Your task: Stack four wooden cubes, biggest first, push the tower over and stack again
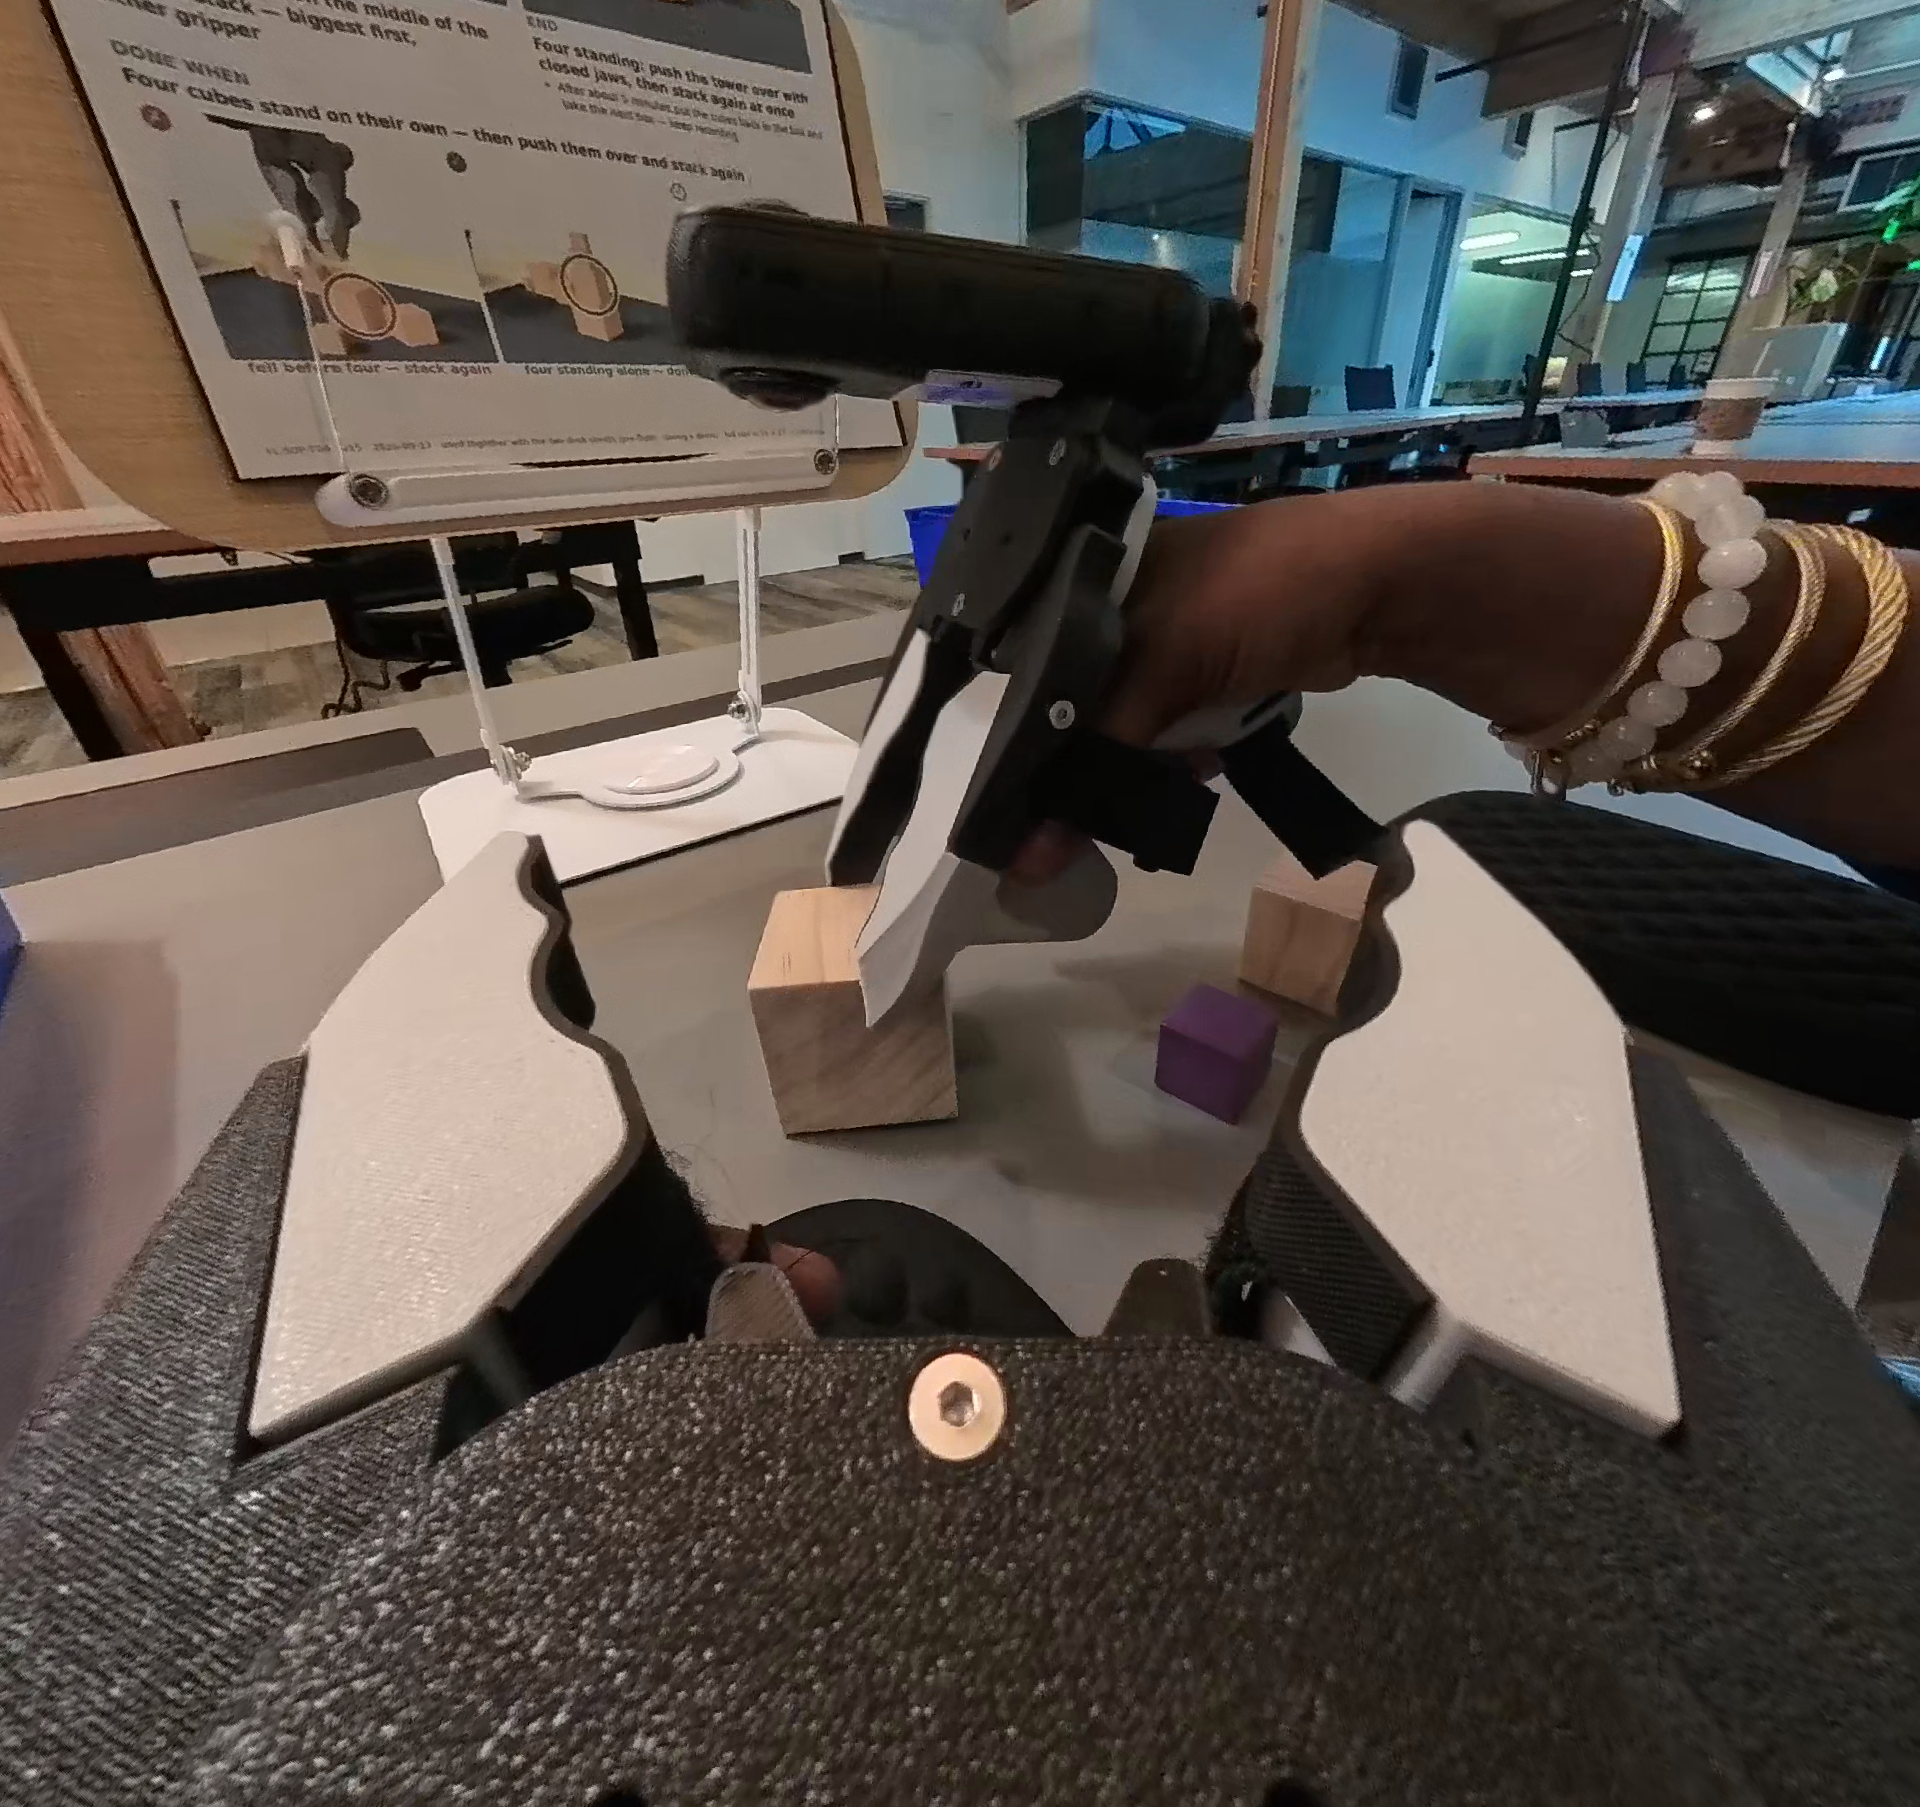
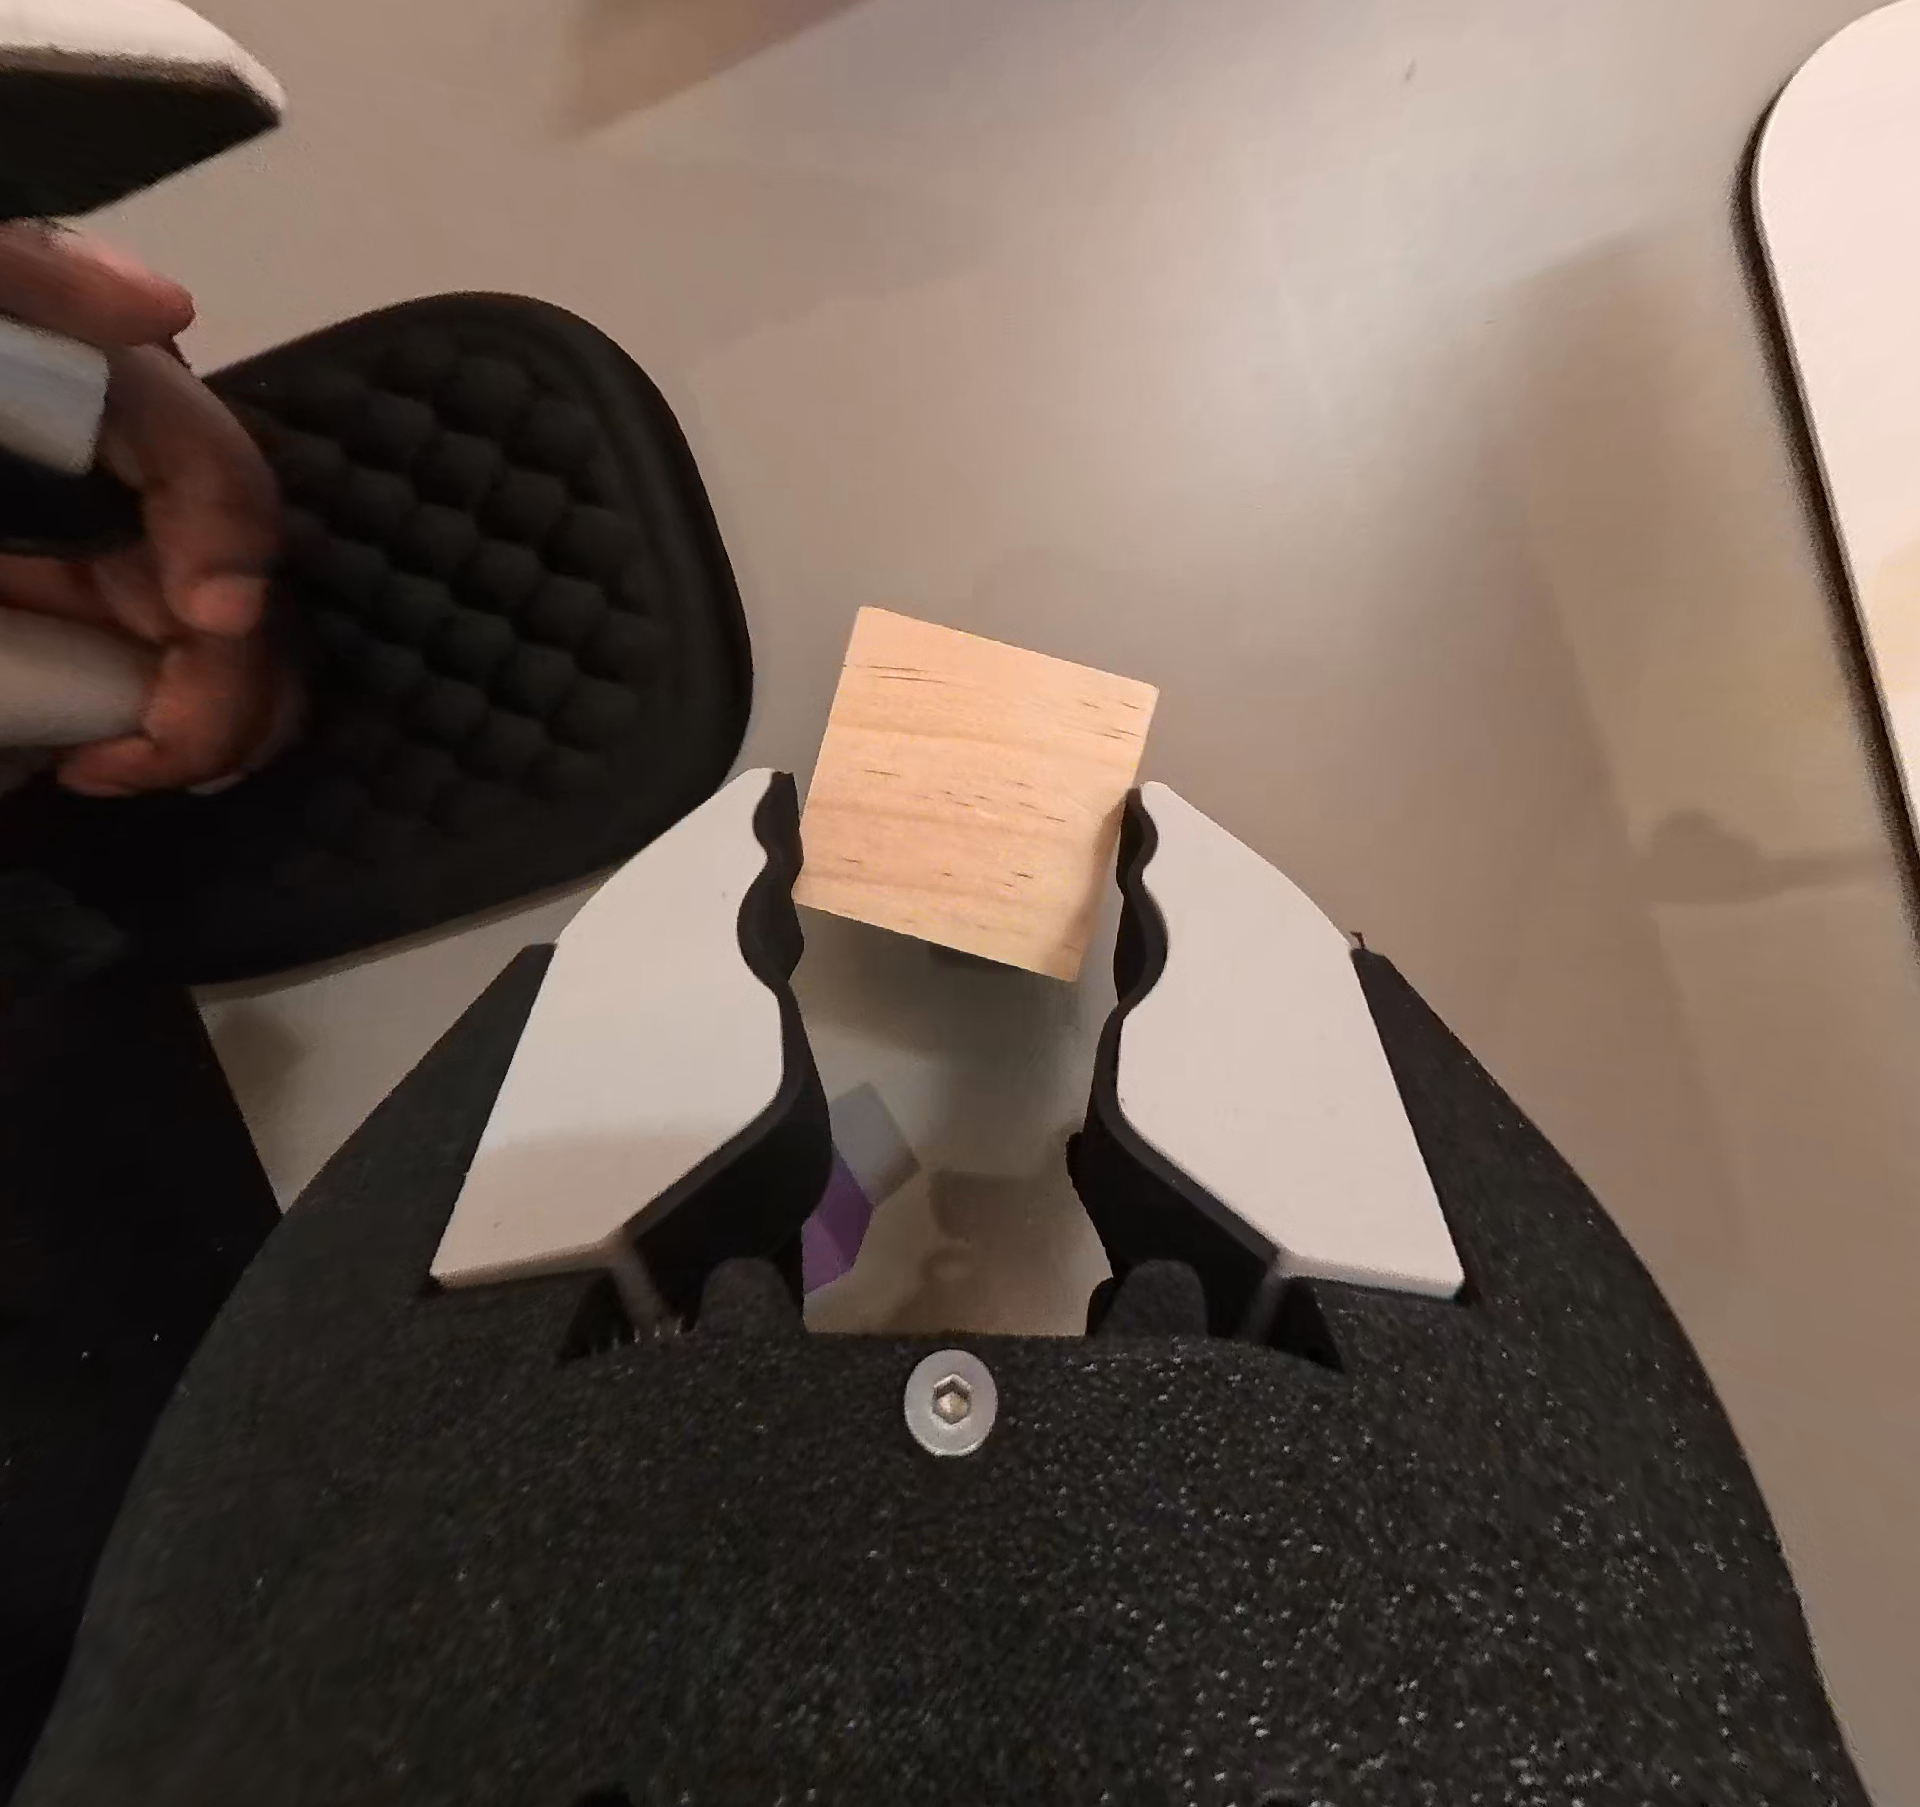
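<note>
Right wrist view: right gripper (image 2: 961,812) fingers clench a pale wooden cube (image 2: 971,801); left gripper (image 1: 961,884) fingers splayed wide.

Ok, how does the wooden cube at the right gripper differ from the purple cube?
The wooden cube is pale bare wood, the purple cube painted. The wooden cube is larger than the purple cube. The right gripper's fingers flank the wooden cube; the purple cube stands free. Both rest on the table.

Left gripper (image 1: 961,884) gapes wide; right gripper (image 2: 961,827) seemingly clamps something.
</note>
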Motion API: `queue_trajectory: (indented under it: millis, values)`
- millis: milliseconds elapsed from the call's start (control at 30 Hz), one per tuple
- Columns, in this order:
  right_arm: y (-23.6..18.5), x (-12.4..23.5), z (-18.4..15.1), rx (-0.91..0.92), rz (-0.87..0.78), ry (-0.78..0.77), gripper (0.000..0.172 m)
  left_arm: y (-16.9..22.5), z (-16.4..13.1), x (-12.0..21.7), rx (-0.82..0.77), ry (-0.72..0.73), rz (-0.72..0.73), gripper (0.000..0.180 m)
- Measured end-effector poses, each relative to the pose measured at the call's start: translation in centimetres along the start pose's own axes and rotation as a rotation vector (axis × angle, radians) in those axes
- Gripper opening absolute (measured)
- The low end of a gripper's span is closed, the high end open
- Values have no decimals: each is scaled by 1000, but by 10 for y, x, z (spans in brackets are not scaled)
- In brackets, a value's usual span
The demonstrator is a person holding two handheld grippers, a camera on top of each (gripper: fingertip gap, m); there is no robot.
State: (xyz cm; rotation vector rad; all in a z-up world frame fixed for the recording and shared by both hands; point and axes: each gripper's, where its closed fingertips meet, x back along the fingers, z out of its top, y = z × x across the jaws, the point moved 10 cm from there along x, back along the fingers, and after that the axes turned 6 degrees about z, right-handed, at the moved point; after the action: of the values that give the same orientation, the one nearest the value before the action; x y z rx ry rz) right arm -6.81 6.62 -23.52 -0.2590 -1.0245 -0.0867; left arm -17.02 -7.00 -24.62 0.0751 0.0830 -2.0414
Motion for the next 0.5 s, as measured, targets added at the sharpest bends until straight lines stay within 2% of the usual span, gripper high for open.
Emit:
queue_trajectory:
  millis: [167,267,367,500]
  values:
    - [-1,1,-5,19,0,-2,59,0,0,0,-1,-3,-1,140]
    - [-1,11,-5,24,-39,11,82,1,0,0,-10,-5,-1,140]
    - [-4,39,-10,71,-89,11,95,1,0,0,-9,-2,-10,140]
    - [-7,88,-36,279,-96,-61,90,0,1,2,6,10,-28,140]
